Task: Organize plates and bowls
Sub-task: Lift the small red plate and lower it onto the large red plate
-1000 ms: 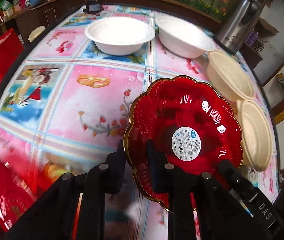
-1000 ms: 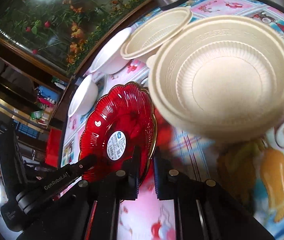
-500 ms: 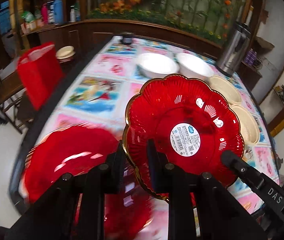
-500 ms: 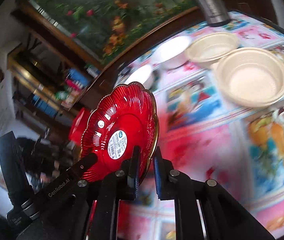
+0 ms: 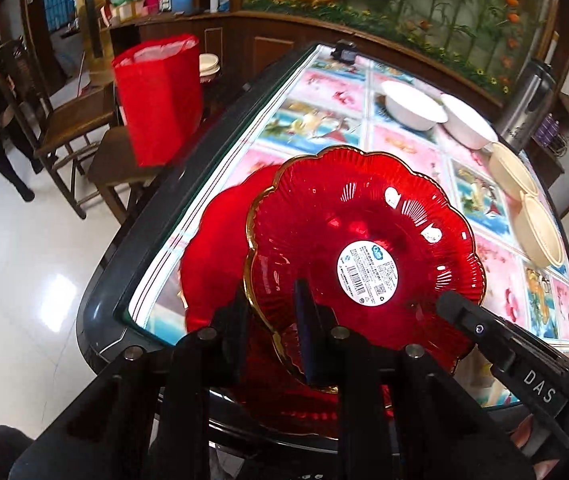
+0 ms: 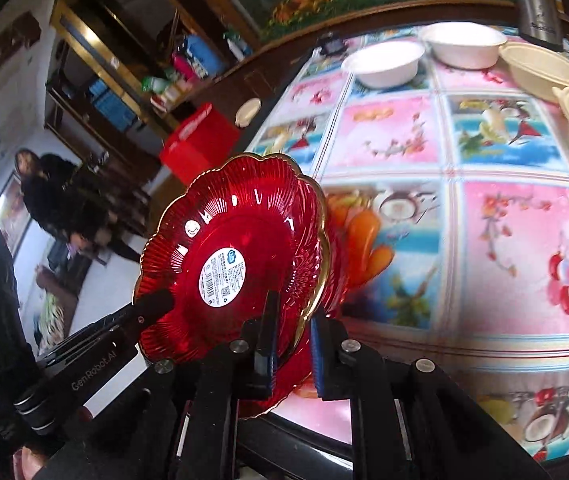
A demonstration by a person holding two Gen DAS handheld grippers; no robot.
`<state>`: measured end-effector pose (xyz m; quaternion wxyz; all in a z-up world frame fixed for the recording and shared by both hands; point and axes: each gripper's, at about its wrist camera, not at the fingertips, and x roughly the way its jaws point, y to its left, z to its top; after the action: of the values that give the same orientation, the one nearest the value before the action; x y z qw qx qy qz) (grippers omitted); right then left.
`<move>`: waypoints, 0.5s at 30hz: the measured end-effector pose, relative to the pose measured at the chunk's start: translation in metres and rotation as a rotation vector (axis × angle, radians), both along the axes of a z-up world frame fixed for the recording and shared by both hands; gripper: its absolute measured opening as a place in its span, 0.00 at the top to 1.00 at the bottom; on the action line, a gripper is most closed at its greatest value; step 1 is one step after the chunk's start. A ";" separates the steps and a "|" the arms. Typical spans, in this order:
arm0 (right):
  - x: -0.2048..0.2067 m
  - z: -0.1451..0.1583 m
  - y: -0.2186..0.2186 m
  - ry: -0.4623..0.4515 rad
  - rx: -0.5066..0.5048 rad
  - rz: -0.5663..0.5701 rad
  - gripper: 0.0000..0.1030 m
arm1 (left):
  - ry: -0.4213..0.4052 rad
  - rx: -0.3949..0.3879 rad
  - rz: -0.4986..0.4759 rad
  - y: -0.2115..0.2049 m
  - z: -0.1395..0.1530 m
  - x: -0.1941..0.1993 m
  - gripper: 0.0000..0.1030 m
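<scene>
Held red plate (image 5: 364, 248) now above second red plate (image 5: 216, 248).

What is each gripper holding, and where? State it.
Both hold the same red scalloped plate by its gold rim: left gripper at the near-left edge, right gripper at the opposite near edge.

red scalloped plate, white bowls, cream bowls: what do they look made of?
Red plate: probably translucent moulded plastic, possibly glass; glossy ribbed highlights, gilt rim, barcode sticker in its centre.
White bowls: matte, thin rolled rim; looks like disposable paper pulp or foam, cannot tell which.
Cream bowls: dull beige, stepped ribbed walls; likely thin disposable plastic or fibre.
</scene>
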<state>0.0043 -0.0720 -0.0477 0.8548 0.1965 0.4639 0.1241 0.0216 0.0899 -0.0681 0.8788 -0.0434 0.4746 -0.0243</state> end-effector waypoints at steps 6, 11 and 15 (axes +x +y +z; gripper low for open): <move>0.011 -0.010 0.018 0.039 -0.046 0.047 0.79 | 0.040 0.002 0.027 0.009 -0.010 -0.001 0.82; 0.009 0.000 0.027 0.023 -0.107 0.107 0.63 | 0.011 0.066 0.046 0.014 -0.004 -0.006 0.80; -0.003 0.022 0.024 -0.034 -0.163 0.153 0.47 | -0.045 0.116 0.066 0.021 0.011 -0.011 0.71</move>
<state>0.0010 -0.0478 -0.0261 0.8639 0.0880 0.4714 0.1540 0.0102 0.1106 -0.0567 0.8907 -0.0072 0.4535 0.0313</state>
